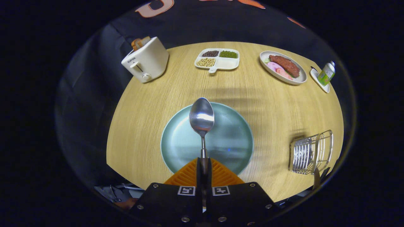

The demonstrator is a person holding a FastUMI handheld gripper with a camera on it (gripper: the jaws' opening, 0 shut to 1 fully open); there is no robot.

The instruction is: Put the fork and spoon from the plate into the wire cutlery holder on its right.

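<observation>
My gripper (204, 164) is shut on the handle of a metal spoon (201, 117). The spoon sticks straight out ahead of the fingers, bowl forward, held up above a round pale green plate (233, 142) on the wooden table. No other cutlery shows on the plate. The wire cutlery holder (311, 153) stands on the table to the right of the plate, near the table's front edge. A thin handle-like piece (316, 178) pokes out at the holder's near end; I cannot tell what it is.
Across the round table stand a white toaster (146, 61) with bread at the far left, a divided tray of beans (217, 59) in the middle, an oval plate of food (284, 66) and a small green bottle (326, 74) on a dish at the far right.
</observation>
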